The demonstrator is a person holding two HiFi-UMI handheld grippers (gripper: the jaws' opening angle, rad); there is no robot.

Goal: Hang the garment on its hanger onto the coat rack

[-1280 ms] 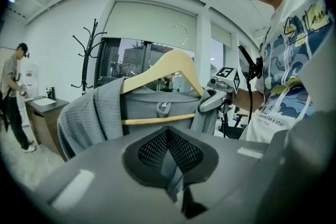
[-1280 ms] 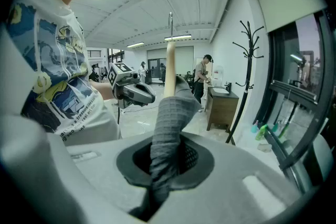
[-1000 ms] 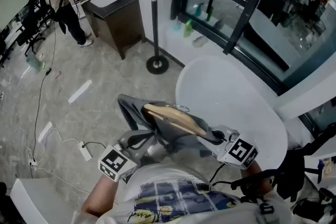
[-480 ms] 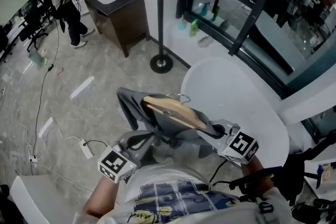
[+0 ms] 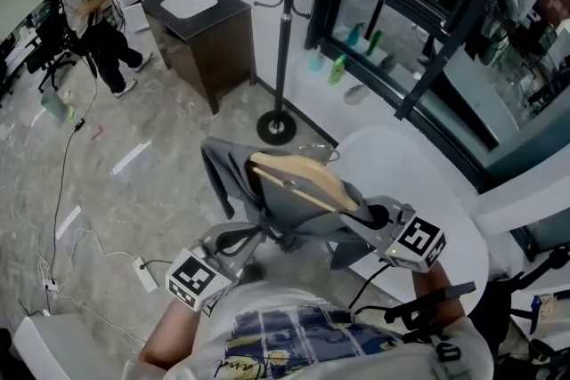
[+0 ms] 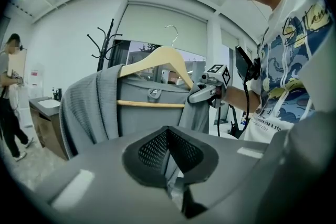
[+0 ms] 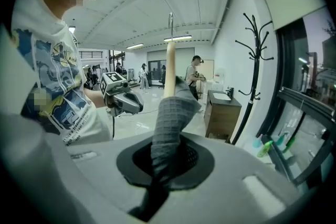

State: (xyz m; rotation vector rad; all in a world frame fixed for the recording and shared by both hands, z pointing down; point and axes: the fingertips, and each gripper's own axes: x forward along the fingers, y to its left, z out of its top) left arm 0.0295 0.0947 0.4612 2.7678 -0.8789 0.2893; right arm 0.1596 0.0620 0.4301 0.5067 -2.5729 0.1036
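Garment (image 5: 287, 211) carried nearer the coat rack (image 5: 285, 40), left tool (image 5: 242, 238) and right tool (image 5: 376, 219) clenching it.

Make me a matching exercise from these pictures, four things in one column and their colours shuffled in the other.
Things:
1. hanger
2. garment
3. coat rack
4. table

Colours:
A. black
B. white
C. pale wood
D. grey

Pairs: 1-C, 2-D, 3-A, 4-B
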